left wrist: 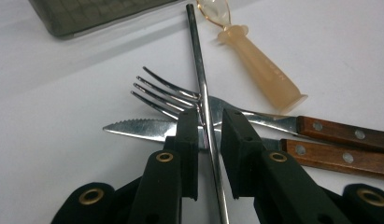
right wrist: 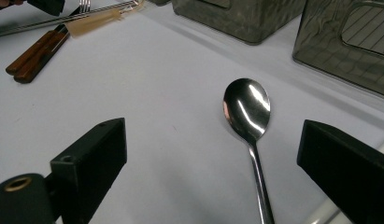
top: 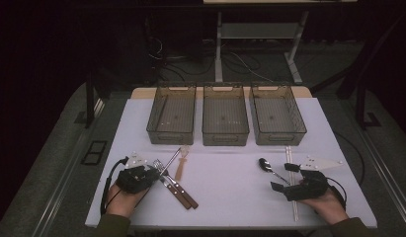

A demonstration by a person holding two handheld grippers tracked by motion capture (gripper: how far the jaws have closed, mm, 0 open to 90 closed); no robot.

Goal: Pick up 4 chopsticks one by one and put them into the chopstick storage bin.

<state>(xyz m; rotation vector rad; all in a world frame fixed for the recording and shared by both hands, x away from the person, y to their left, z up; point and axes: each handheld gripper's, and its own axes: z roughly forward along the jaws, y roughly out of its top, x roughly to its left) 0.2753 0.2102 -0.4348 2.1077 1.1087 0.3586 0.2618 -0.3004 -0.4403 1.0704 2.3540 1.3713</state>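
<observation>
At the left of the table (top: 141, 207), the left gripper (top: 152, 173) sits low over a small heap of cutlery. Its own view shows a thin steel rod (left wrist: 204, 107), perhaps a chopstick or metal straw, running lengthwise between the two jaws, which have drawn in close on either side of it. The pads look to be at or just short of contact, with a sliver of gap on the right side, so a firm clamp cannot be confirmed. The rod lies across a fork (left wrist: 180, 95) and a serrated knife (left wrist: 133, 129), both with wooden handles, which lifts it off the surface and likely makes it the easiest piece to pinch first. A translucent amber spoon (left wrist: 262, 67) rests just beyond.

Across the back stand three smoky plastic bins: left bin (top: 172, 114), middle bin (top: 225, 114) and right bin (top: 276, 114), apparently waiting for sorted pieces.

To the right, a steel spoon (right wrist: 248, 112) lies bowl up on the white surface, its handle pointing toward the right gripper (top: 284, 178). That gripper's jaws stand wide apart, holding nothing, the spoon lying between them in its own view but untouched, probably lined up for a later pick
</observation>
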